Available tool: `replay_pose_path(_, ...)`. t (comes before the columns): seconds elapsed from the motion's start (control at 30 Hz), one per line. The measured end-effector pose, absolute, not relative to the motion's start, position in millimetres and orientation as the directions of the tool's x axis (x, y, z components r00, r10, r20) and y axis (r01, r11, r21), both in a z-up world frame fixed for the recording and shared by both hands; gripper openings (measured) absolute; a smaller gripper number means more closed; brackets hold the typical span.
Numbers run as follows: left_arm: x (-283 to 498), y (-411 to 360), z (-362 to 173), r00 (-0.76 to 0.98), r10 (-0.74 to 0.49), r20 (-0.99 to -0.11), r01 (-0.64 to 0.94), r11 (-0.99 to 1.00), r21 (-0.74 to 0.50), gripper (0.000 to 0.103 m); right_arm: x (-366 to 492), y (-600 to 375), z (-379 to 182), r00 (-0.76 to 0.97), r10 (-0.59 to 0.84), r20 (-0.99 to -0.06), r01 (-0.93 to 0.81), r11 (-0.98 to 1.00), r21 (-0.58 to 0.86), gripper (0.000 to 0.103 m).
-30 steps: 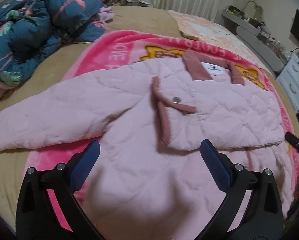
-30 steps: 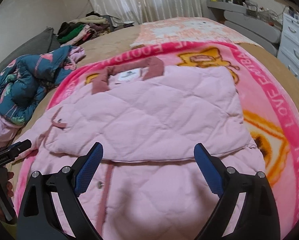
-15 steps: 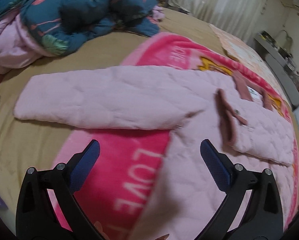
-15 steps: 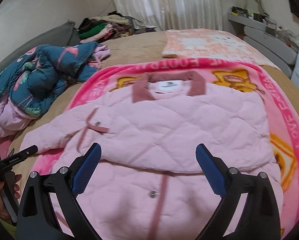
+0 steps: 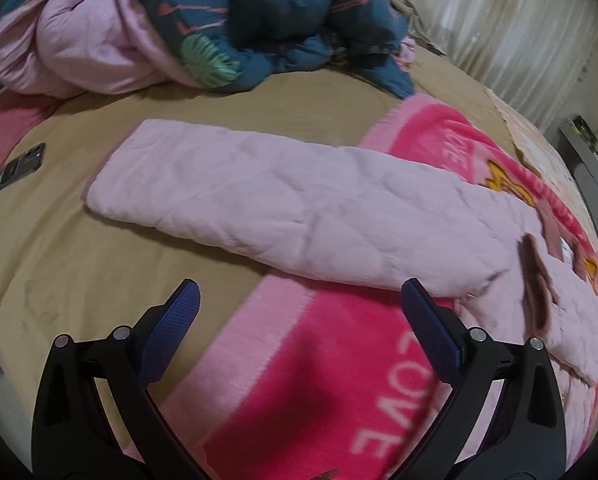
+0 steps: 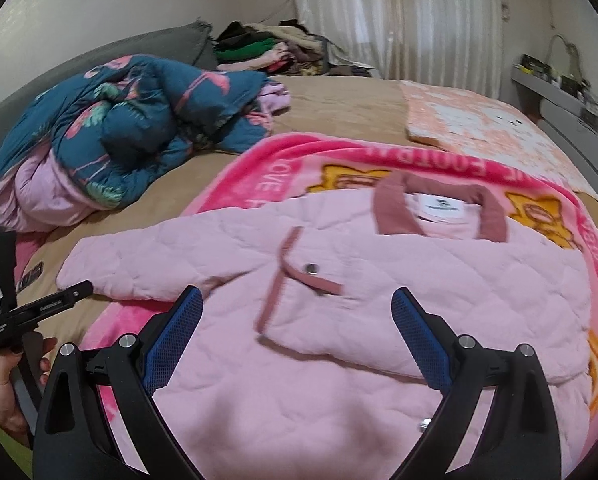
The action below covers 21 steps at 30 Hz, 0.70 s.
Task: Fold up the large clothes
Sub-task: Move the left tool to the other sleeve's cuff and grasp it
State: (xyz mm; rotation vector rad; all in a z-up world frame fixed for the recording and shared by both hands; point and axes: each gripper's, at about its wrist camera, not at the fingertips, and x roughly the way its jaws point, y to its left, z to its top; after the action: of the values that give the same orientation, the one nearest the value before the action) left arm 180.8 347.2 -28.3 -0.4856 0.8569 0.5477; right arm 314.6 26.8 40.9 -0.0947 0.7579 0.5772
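While the left claw (image 5: 299, 312) is gaping wide and empty above the pink jacket's (image 6: 419, 300) outstretched sleeve (image 5: 299, 208) on the bed (image 5: 79, 248), the right claw (image 6: 297, 316) is hovering equally wide and empty over the jacket's blurred, partly hidden front.

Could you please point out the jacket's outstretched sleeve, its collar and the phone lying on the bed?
outstretched sleeve (image 5: 283, 204), left wrist view, on the middle of its quilted length.
collar (image 6: 391, 210), right wrist view, on the darker pink left flap.
phone (image 5: 17, 170), left wrist view, on its dark back.
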Motion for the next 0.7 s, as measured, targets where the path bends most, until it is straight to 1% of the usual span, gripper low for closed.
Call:
replay_pose_path(0.17,175,366,-43,0.516,0.245,-0.821,-0.657,0.728,-0.196,0.094,310,60,38,0.547,0.5,-0.671,-0.567,0.811,0.142,0.095)
replay_pose_path(0.3,170,379,-48,0.5,0.274,-0.822,-0.686,0.705,-0.181,0.094,304,93,31,0.515,0.519,-0.683,-0.611,0.781,0.132,0.095)
replay_pose_path(0.53,156,415,-59,0.498,0.271,-0.824,-0.741,0.627,-0.241,0.094,288,141,13,0.47,0.522,-0.712,-0.683,0.726,0.081,0.095)
replay_pose_path(0.7,153,439,-67,0.538,0.232,-0.81,-0.746,0.579,-0.329,0.094,279,167,-1,0.423,0.535,-0.732,-0.725,0.684,0.082,0.095)
